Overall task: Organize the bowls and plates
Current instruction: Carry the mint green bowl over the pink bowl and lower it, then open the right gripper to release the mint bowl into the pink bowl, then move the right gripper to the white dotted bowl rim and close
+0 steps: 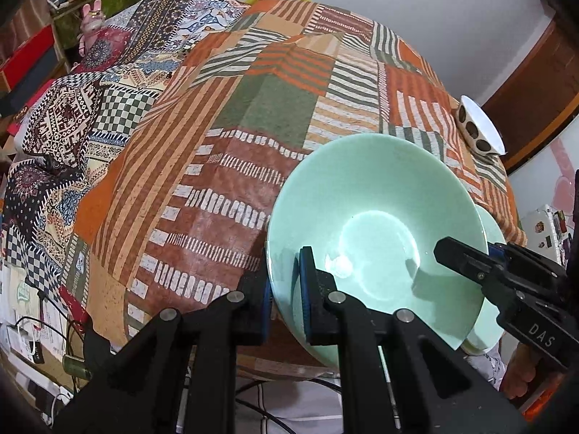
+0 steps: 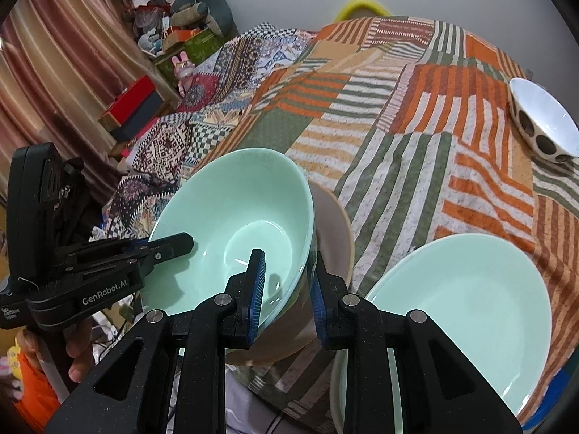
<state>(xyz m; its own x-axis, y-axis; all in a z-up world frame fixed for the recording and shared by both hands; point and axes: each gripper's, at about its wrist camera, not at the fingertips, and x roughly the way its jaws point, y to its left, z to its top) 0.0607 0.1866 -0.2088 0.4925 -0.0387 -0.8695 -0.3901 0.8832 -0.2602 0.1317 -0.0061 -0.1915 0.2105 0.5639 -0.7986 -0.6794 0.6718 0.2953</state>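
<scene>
**Both grippers holding one green bowl at the near edge of the table**

The left gripper point(image 1: 284, 282) is pinching the rim of a pale green bowl point(image 1: 376, 231), one blue-padded finger sitting inside the bowl and the other outside its wall. The right gripper point(image 2: 286, 296) is gripping the opposite side of the same bowl point(image 2: 231, 224) in the same way, one finger inside and one outside, with the wall between the pads. The bowl is tilting, its open side facing both cameras, and it is hanging over the near edge of the table, which is wearing a striped patchwork cloth point(image 1: 275, 115).

A brown dish point(image 2: 336, 231) is showing just behind and under the bowl. A pale green plate point(image 2: 470, 311) is lying at the near right corner of the table, just beside the right gripper. A white bowl with dark spots point(image 2: 542, 123) is sitting near the far right edge, well apart from the others.
</scene>
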